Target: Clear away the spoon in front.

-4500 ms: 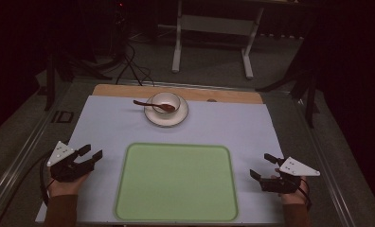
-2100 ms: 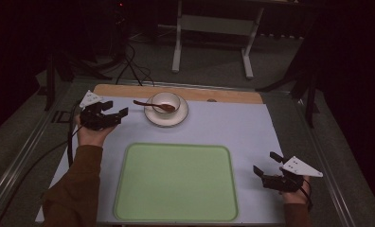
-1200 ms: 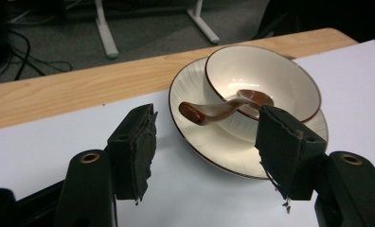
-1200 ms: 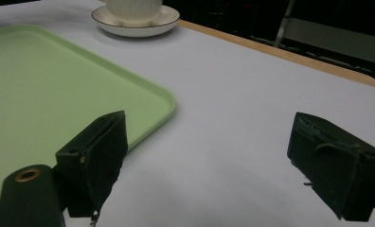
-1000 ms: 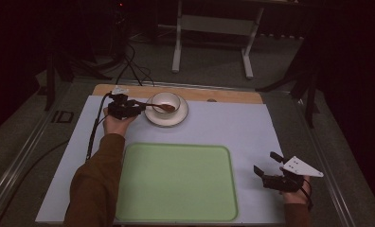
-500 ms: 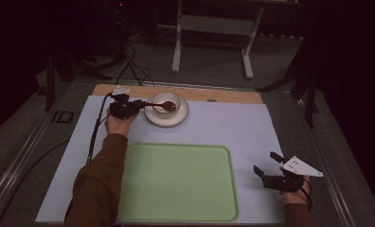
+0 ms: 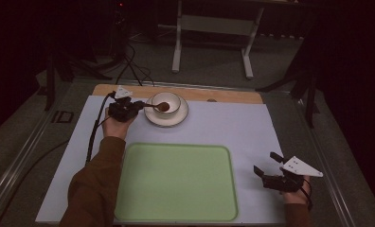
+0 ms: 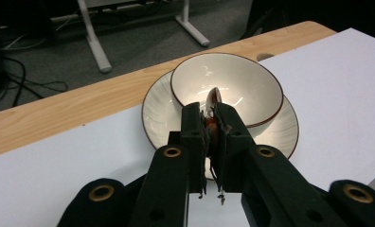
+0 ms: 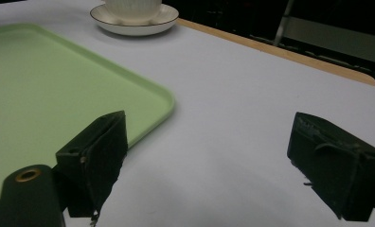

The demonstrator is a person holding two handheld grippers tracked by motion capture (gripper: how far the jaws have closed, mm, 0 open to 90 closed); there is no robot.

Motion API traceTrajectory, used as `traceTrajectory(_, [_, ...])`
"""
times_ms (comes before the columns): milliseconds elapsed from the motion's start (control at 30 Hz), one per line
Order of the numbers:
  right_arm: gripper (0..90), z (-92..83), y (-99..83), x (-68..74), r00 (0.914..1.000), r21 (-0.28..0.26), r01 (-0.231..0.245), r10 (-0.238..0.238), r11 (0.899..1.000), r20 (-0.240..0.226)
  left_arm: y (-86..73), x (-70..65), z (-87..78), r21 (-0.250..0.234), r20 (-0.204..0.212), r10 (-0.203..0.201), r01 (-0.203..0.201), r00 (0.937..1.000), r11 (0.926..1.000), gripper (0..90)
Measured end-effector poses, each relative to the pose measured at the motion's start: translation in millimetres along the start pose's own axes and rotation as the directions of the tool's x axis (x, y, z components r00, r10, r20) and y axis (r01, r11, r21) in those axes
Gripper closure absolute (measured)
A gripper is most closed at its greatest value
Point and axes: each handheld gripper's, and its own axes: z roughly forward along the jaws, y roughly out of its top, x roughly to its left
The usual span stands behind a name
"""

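Gripping the spoon (image 8: 213,101) by its handle over the bowl (image 8: 237,80), the left gripper (image 8: 209,125) has just clamped shut, right gripper (image 9: 209,165) gaping idle; lifting clear toward the green tray (image 7: 176,182) likely follows

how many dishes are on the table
2: a bowl at the far left of the table, sitting on a saucer under it. The green tray nearer the person holds none.
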Motion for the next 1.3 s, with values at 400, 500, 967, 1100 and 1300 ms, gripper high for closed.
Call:
traceTrajectory(400, [12.9,0.0,-0.1,-0.3,1.0,0.003,0.0,0.0,1.0,0.002,2.1,2.2,-14.1,0.031,-0.028,0.035,-0.035,0.999,0.9989,83.8])
traceTrajectory(500, [12.8,-0.2,-0.4,-0.8,1.0,0.004,-0.004,0.004,1.0,0.004,2.2,1.6,-17.1,0.038,-0.028,0.048,-0.047,0.9985,0.9982,83.8])
traceTrajectory(967, [12.8,0.8,-0.7,-1.0,1.0,0.01,-0.002,0.002,1.0,0.003,9.1,-1.7,-37.8,-0.046,-0.007,0.046,-0.046,0.9989,0.9979,83.8])
traceTrajectory(1100, [12.9,0.9,-0.7,-0.9,1.0,0.012,-0.003,0.003,1.0,0.003,12.0,-3.6,-45.6,-0.063,-0.006,0.048,-0.049,0.9988,0.9968,83.8])
traceTrajectory(1300, [12.9,0.8,-0.8,-0.9,1.0,0.011,-0.002,0.002,1.0,0.003,13.5,-3.4,-55.6,-0.072,-0.011,0.046,-0.047,0.9989,0.9963,83.8])
